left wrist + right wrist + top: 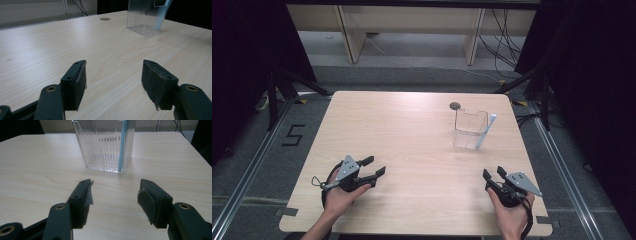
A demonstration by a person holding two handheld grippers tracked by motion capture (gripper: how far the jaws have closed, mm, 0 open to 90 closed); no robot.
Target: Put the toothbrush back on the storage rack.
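Observation:
A clear ribbed plastic container (469, 130) stands upright on the right half of the wooden table (412, 150). A light blue toothbrush (486, 131) leans inside it against its right wall, the head sticking out above the rim. My left gripper (374, 167) rests low at the front left, open and holding nothing, with the container (146, 16) far ahead to its right. At the front right, my right gripper (493, 173) is open too, aimed at the container (105, 145) and the toothbrush (122, 145) a short way ahead.
A small grey round disc (455, 105) is set in the table just behind the container. Beyond the far edge are wooden furniture legs (352, 35) and loose cables (507, 45) on the floor. Dark stands flank both sides.

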